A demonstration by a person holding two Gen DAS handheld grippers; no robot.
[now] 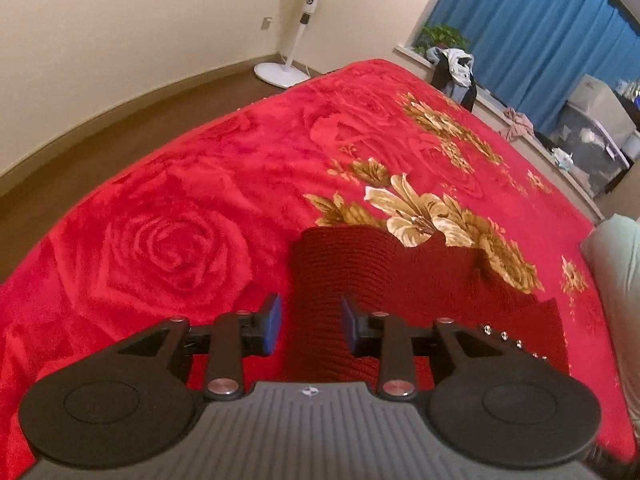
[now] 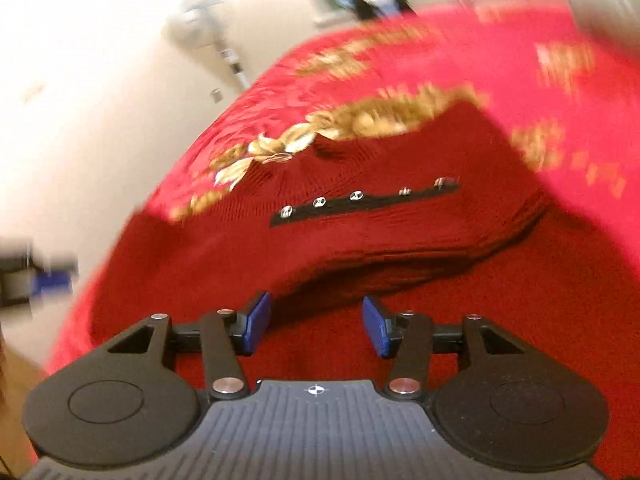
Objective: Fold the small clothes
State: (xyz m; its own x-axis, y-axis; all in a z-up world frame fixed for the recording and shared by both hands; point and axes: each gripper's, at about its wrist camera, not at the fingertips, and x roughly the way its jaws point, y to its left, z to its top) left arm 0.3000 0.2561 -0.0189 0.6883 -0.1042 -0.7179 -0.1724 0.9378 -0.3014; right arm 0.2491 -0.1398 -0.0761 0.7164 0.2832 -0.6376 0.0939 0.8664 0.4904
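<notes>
1. The sweater [image 1: 360, 280] is dark red knit and lies on the bed, in the lower middle of both views.
2. In the left wrist view a folded part of it runs from the frame's centre down between the jaws; a black strip with small metal studs [image 1: 516, 344] shows at the lower right.
3. In the right wrist view the same studs [image 2: 356, 196] cross the centre of the sweater [image 2: 400, 232], and a fold with a dark shadow under it lies just above the jaws.
4. The left gripper [image 1: 308, 324] hangs over the sweater with jaws parted; the knit is seen between the blue pads [image 1: 274, 320], but they do not press it.
5. The right gripper [image 2: 316, 324] has its jaws released too, wider apart, with nothing grasped.
6. The blanket [image 1: 180, 220] under the sweater is bright red with roses and golden flowers.
7. Farther away, a white fan [image 1: 296, 40] stands at the upper middle of the left view, and a blue curtain [image 1: 540, 20] fills the upper right.
8. The right view is blurred at its edges.
</notes>
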